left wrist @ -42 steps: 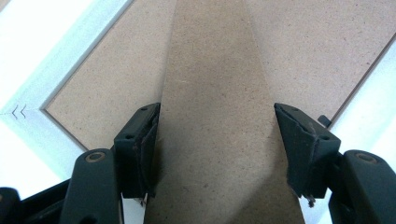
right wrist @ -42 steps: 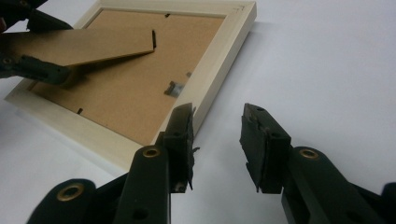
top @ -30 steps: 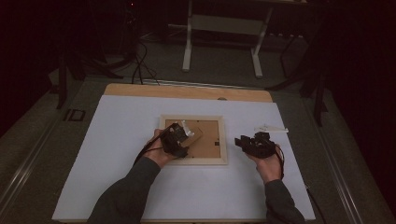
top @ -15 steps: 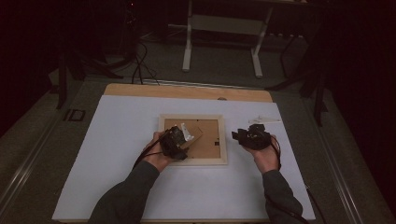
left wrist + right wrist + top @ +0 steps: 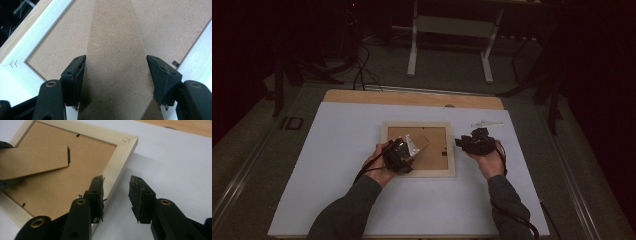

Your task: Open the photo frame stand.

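A pale wooden picture frame (image 5: 451, 150) lies face down on the white mat (image 5: 337, 165), brown backing board (image 5: 62, 187) up. Its hinged fibreboard stand (image 5: 32, 160) is lifted off the backing. My left gripper (image 5: 411, 150) sits over the frame's left half. In the left gripper view the stand (image 5: 115, 37) spans the whole gap, and both jaws of the left gripper (image 5: 116, 67) press on its side edges. My right gripper (image 5: 461, 143) is at the frame's right rail (image 5: 117, 160). The right gripper (image 5: 116, 192) is open, one jaw over the rail and the other over the mat.
A small white object (image 5: 487, 123) lies on the mat behind the right hand. The table's wooden back edge (image 5: 412, 98) runs beyond the mat. A metal stand's legs (image 5: 449, 25) and cables are on the dark floor beyond.
The right gripper has moved left and slightly away from the person, up to the frame's right rail. The left gripper has stayed over the frame.
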A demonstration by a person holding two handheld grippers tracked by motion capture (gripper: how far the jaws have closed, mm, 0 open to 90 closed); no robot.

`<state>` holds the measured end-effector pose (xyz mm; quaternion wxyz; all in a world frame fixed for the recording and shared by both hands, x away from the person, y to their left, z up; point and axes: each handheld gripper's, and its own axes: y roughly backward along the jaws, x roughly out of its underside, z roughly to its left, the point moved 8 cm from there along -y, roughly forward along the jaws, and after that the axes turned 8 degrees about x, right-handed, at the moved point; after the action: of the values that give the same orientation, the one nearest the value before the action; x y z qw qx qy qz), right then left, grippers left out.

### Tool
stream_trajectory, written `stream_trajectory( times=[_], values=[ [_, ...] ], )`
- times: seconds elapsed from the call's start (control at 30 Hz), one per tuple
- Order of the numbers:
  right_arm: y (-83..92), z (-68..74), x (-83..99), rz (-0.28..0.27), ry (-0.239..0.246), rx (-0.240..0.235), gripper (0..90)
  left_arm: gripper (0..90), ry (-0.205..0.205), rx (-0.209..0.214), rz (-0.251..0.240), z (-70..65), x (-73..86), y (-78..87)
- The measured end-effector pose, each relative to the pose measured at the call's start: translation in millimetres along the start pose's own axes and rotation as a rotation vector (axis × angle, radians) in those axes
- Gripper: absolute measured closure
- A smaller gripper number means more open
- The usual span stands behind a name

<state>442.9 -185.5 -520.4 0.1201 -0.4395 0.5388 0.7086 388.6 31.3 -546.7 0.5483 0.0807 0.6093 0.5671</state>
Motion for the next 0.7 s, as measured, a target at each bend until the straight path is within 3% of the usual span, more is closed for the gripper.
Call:
stream_trajectory(
  times=[0.47,0.7],
  values=[
    [-19.0,4.3,-4.1,0.061,0.0,-0.046,55.7,36.5,-0.055,-0.041,-0.035,-2.4,-1.2,2.9],
    [-25.8,4.7,-5.1,0.109,-0.023,-0.088,53.7,36.5,-0.083,-0.068,-0.049,-4.0,-1.9,5.0]
  ],
)
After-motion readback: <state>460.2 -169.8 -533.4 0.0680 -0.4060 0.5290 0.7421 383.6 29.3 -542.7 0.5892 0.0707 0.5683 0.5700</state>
